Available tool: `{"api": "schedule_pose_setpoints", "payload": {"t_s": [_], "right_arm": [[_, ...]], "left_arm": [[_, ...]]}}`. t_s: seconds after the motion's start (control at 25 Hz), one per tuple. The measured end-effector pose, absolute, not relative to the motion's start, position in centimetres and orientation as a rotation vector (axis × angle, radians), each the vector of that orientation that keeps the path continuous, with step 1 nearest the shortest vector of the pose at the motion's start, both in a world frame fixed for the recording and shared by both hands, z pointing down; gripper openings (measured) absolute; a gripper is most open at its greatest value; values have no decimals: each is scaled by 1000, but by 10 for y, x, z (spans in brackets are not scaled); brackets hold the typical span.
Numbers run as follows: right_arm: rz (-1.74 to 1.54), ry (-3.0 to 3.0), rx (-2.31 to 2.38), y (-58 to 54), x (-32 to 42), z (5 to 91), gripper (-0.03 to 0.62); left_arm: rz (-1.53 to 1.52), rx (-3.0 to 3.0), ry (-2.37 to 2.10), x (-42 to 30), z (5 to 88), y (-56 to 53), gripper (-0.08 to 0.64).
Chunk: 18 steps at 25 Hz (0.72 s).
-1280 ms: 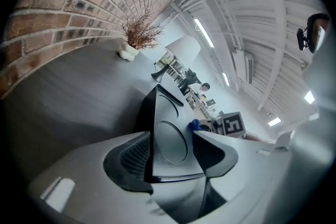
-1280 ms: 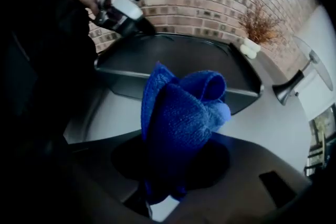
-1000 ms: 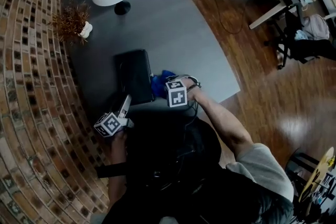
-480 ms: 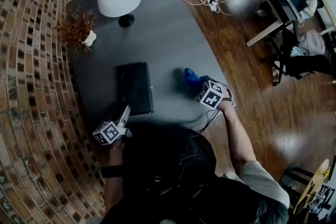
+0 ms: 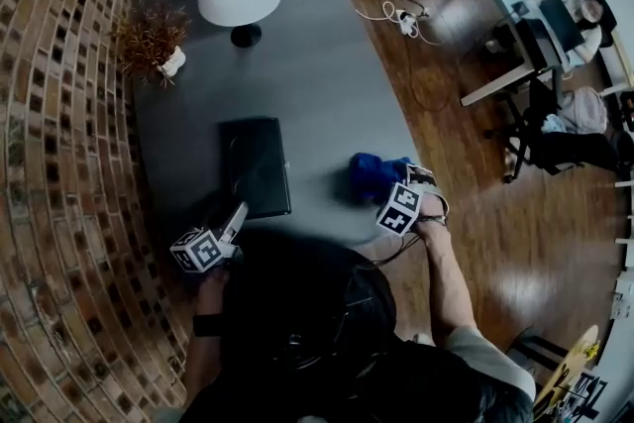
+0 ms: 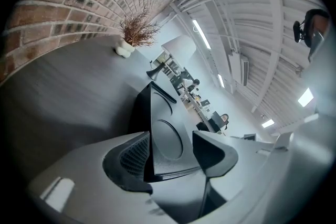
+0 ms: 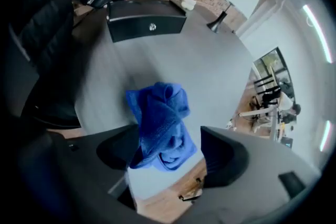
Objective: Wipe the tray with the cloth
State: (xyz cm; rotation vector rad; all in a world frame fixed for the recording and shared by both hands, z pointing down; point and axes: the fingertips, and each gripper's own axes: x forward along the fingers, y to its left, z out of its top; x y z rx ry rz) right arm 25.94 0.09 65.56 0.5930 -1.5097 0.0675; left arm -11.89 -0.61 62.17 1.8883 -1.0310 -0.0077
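As its jaws have just been opening, the right gripper (image 7: 172, 155) is loosed around the cloth (image 7: 160, 113) by the table (image 5: 327, 94) edge. At 9 o'clock, past bare surface, the tray (image 6: 163, 118) is clamped by the left gripper (image 6: 170, 157), confirmed only in its own view.

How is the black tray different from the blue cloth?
The black rectangular tray is flat and straight-edged; the blue cloth is crumpled in a heap. The left tongs grip the tray; the right tongs, jaws just opened, only straddle the cloth. Both rest on the grey table.
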Motion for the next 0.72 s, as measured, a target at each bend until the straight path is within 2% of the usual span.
{"api": "schedule_pose_setpoints", "payload": {"t_s": [0.12,0.28,0.36,0.44,0.52,0.72], "right_arm": [[148,-1778,691,-15,196,610,382],[928,-2350,579,-16,44,620,380],[1184,-2338,560,-19,9,646,378],[1332,-2291,545,-19,-10,663,344],[1399,-2277,532,-15,-24,667,341],[1135,-2269,559,-32,-44,673,351]], "left_arm": [[-11,1914,-1000,-123,622,-11,241],[-18,1917,-976,-124,626,-12,239],[-6,1918,-975,-127,627,-12,239],[-16,1912,-978,-127,626,-14,239],[-23,1905,-987,-125,625,-18,239],[-84,1863,-1083,-143,623,-40,242]]}}
